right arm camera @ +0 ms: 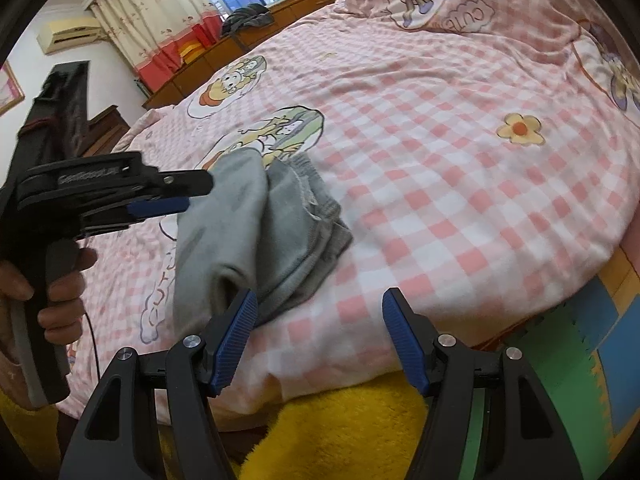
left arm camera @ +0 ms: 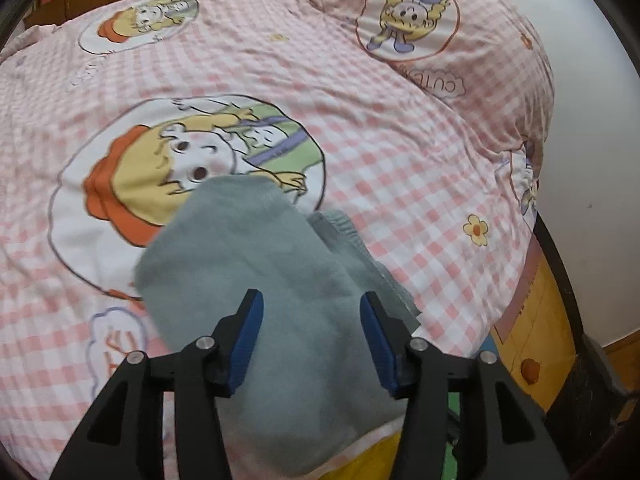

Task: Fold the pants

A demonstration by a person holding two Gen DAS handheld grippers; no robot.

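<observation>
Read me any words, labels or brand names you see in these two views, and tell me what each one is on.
"CUTE", upside down, in a cloud shape on the pink checked bed cover
"CUTE", upside down, the same cloud in the right wrist view
"CUT", partly hidden by the grey pants, in another cloud
Raised lettering on the left gripper body: too blurred to read.
Orange letters in a cloud near the left gripper: blurred, unreadable.

Grey fleece pants (right arm camera: 256, 236) lie folded in a compact bundle, ribbed waistband showing at one side.
</observation>
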